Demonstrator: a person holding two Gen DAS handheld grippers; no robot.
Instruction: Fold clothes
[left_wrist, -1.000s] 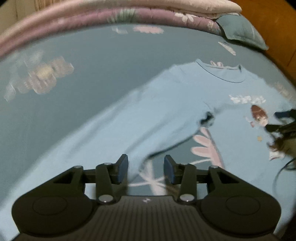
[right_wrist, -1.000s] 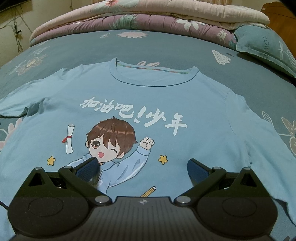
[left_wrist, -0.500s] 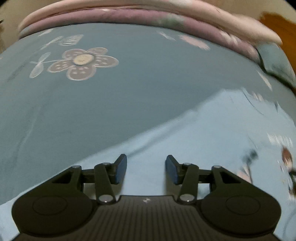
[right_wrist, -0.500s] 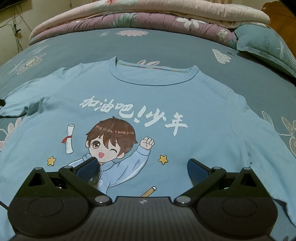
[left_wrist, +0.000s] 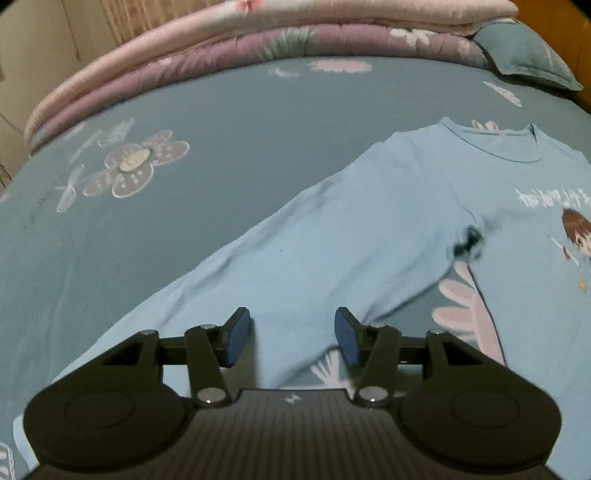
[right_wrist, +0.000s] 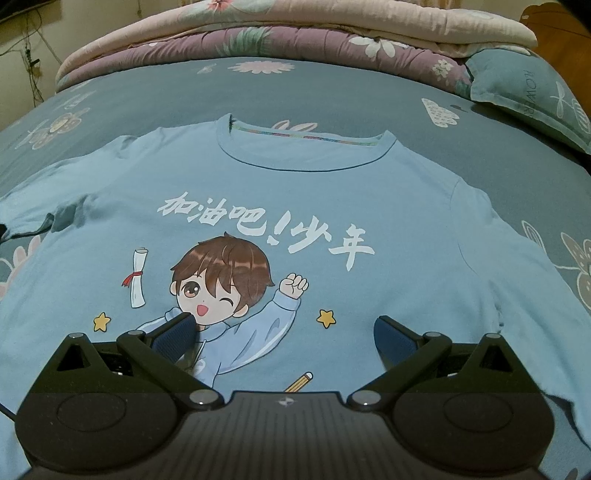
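A light blue long-sleeved shirt (right_wrist: 406, 206) with a cartoon boy and white lettering lies flat, front up, on the bed. My right gripper (right_wrist: 284, 336) hovers over its lower chest, open wide with nothing between its pads. In the left wrist view the shirt's sleeve (left_wrist: 332, 251) runs diagonally from the shoulder down toward the camera. My left gripper (left_wrist: 291, 339) stands open just above the sleeve's lower part, and its blue pads (left_wrist: 236, 336) do not press on the cloth. The sleeve's cuff end is hidden under the gripper body.
The teal flowered bedsheet (left_wrist: 166, 229) spreads left of the sleeve. Folded pink and purple quilts (right_wrist: 295, 40) are stacked along the head of the bed. A teal pillow (right_wrist: 535, 96) lies at the back right, and cables hang on the wall (right_wrist: 29, 62) at the far left.
The left wrist view swung left off the shirt and came back over the sleeve. The left jaws stand slightly wider than a second ago. The right gripper has not moved.
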